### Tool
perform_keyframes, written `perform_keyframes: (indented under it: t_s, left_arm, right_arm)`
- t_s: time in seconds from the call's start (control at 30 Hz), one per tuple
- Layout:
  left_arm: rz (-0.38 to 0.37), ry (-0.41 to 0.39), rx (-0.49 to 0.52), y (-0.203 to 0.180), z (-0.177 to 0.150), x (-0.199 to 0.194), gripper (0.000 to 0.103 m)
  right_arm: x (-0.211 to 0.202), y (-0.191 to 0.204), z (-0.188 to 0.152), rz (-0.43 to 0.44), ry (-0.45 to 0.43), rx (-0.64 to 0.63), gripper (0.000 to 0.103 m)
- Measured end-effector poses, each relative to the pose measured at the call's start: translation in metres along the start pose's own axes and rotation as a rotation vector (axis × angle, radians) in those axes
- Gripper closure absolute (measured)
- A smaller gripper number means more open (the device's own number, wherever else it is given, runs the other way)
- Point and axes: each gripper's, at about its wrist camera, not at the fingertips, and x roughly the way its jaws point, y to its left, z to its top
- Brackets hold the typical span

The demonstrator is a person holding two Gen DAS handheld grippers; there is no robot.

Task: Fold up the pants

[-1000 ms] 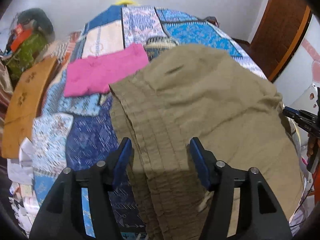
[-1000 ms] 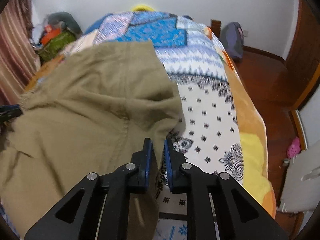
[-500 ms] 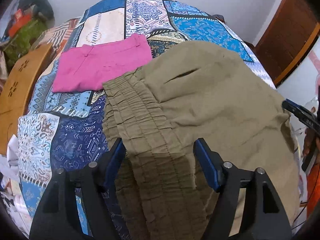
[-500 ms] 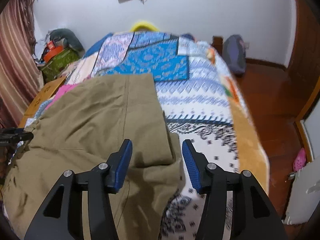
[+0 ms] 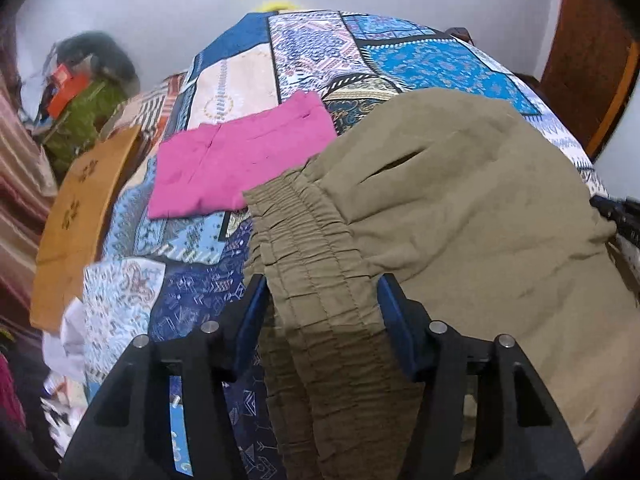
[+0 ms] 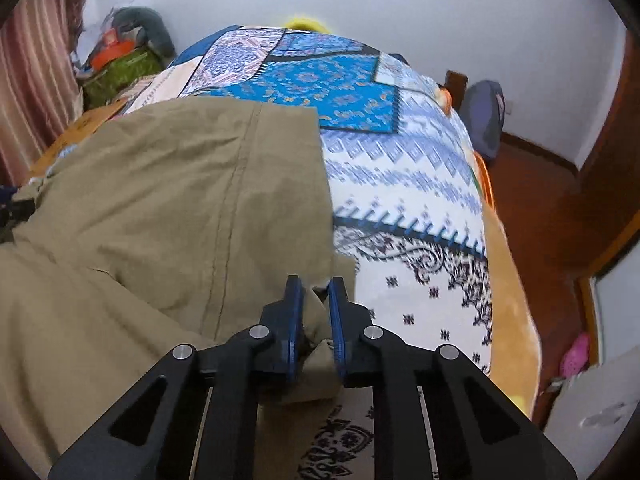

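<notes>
Olive-khaki pants (image 5: 460, 216) lie spread on the patterned quilt of the bed (image 5: 256, 72); they also show in the right wrist view (image 6: 168, 208). Their gathered elastic waistband (image 5: 316, 264) runs between the fingers of my left gripper (image 5: 322, 304), which is open and straddles it. My right gripper (image 6: 316, 308) is shut on a bunched hem corner of the pants (image 6: 320, 336) near the bed's right side. The right gripper's tip (image 5: 618, 216) shows at the right edge of the left wrist view.
A folded pink garment (image 5: 240, 164) lies on the quilt beyond the waistband. A wooden board (image 5: 76, 216) and a pile of bags (image 5: 80, 96) stand left of the bed. A backpack (image 6: 484, 120) and a wooden floor (image 6: 548, 216) lie to the right.
My right gripper, open half a second ago, has closed on the hem corner of the pants. My left gripper stays open over the waistband and has shifted only slightly.
</notes>
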Motion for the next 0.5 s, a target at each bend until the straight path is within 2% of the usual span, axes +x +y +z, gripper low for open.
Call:
perform_keyframes:
  t_s: [0.13,0.23,0.33,0.4,0.5]
  left_arm:
    - [-0.028,0.013,-0.036,0.008,-0.003,0.004,0.04]
    - [-0.024,0.011,-0.001,0.008,-0.002,0.005,0.035]
    - [-0.063,0.032,0.004,0.011,0.0,0.002,0.035]
    - [-0.079,0.04,-0.006,0.013,0.004,-0.006,0.036]
    - [-0.034,-0.005,0.018,0.013,0.01,-0.026,0.035]
  right_arm:
    - [-0.001,0.001,-0.005,-0.013,0.001,0.007,0.092]
    - [0.0,0.004,-0.001,-0.035,0.023,-0.001,0.092]
    - [-0.002,0.001,0.004,-0.033,0.052,0.02,0.092]
    - [-0.008,-0.001,0.007,-0.022,0.074,0.035,0.086]
    - [-0.025,-0.003,0.014,-0.022,0.064,0.033,0.086]
